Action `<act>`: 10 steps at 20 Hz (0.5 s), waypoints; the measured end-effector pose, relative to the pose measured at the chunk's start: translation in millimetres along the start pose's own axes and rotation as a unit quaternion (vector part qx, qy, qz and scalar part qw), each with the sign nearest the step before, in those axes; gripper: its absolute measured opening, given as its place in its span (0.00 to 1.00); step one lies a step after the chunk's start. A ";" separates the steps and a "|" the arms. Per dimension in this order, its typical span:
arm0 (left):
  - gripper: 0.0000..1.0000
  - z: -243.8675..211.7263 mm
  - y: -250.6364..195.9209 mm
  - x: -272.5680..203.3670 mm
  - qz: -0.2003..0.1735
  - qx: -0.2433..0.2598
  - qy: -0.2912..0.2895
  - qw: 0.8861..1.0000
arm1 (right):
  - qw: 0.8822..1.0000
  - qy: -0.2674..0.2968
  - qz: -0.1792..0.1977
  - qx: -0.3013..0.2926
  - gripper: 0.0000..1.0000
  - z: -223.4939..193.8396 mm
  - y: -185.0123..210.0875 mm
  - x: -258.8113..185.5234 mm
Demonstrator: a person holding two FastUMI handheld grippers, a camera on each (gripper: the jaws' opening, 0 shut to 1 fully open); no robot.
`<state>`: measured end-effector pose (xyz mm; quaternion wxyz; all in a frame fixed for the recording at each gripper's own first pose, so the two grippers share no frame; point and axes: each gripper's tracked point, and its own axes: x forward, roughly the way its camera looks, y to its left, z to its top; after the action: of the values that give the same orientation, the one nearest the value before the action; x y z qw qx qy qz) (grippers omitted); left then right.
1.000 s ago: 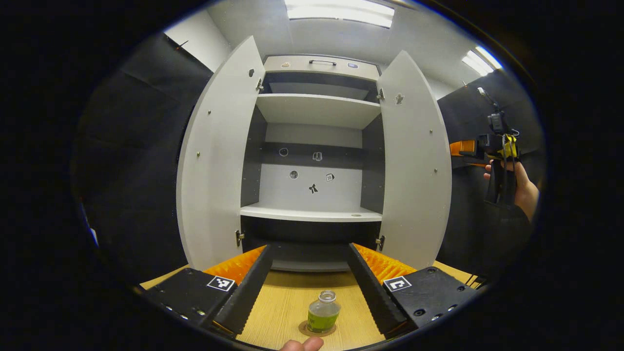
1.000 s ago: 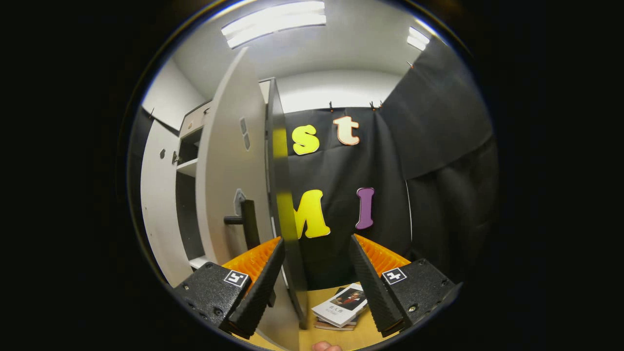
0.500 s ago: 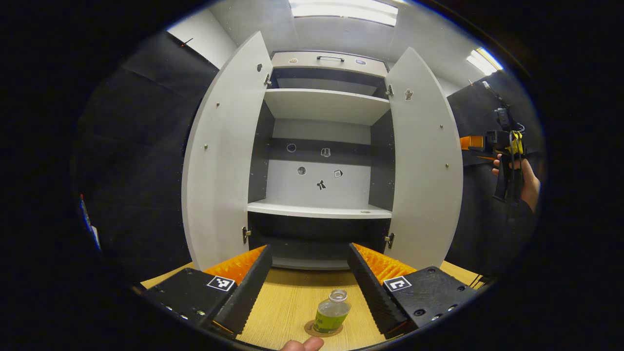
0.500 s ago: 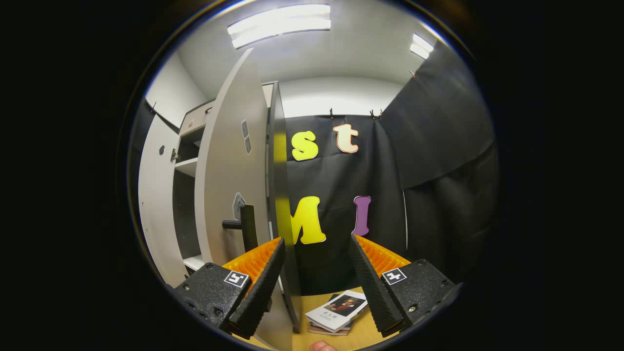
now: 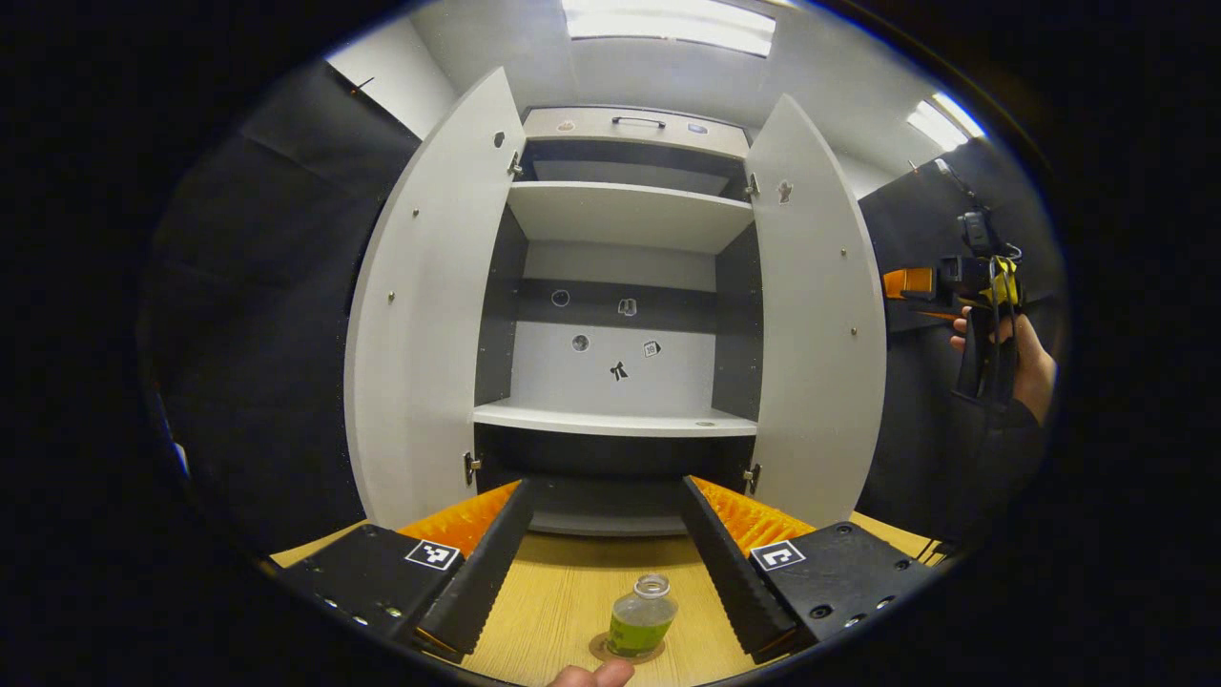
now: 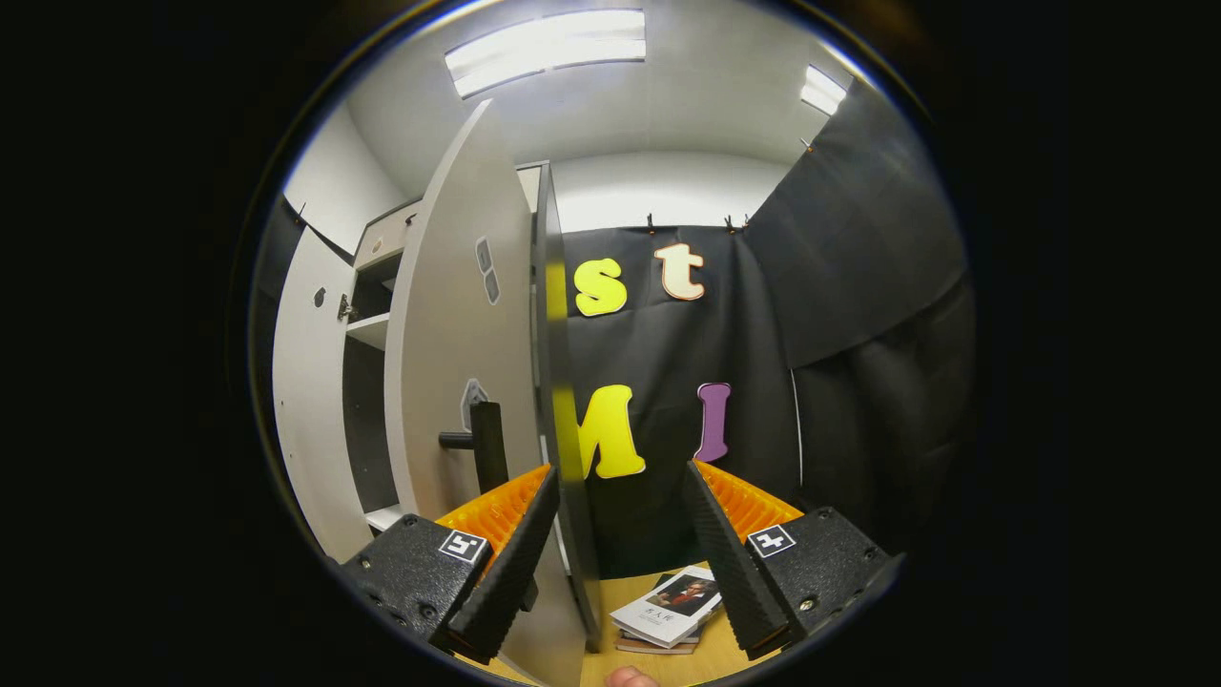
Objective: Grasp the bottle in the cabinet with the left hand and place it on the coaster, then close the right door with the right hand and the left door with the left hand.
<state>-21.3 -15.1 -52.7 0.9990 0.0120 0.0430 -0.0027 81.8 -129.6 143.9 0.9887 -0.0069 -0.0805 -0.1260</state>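
Since half a second ago, the left tool (image 5: 603,558) is pulling back a little, so the bottle (image 5: 641,617) is showing smaller and more between its fingers; the right tool (image 6: 620,544) is staying almost where it was at the edge of the right door (image 6: 448,382).

Nearest, in the left gripper view, the bottle is standing upright on the round coaster (image 5: 610,653) on the wooden tabletop (image 5: 553,601). The left tool is standing open, its two fingers wide apart and not touching the bottle, so this placing step looks finished. The bottle seems small, light and of clear plastic with a green label and no cap; it is probably smooth and easy to tip, so it is better left alone now.

In the right gripper view, the right tool is also open, holding nothing, with the dark edge of the right door passing just beside its left finger. Some booklets (image 6: 668,606) are lying on the tabletop below. The door handle (image 6: 486,444) is a dark stiff bar on the outer face. The door looks rigid and light on its hinges, so I judge a push on the outer face near the free edge should swing it.

Farther away, the cabinet (image 5: 625,286) is standing with both doors open, the left door (image 5: 420,315) included, and its shelves are bare. At far right a hand (image 5: 1025,358) is holding the other tool.
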 end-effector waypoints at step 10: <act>0.94 -0.1 17.8 -4.7 0.024 0.000 0.000 1.000 | 0.996 0.004 0.078 0.036 0.82 -14.8 72.6 9.1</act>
<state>-25.9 2.7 -52.1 0.9988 0.0135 0.0428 0.0215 111.0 -62.1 131.2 0.9955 0.0230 -0.0805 -0.0454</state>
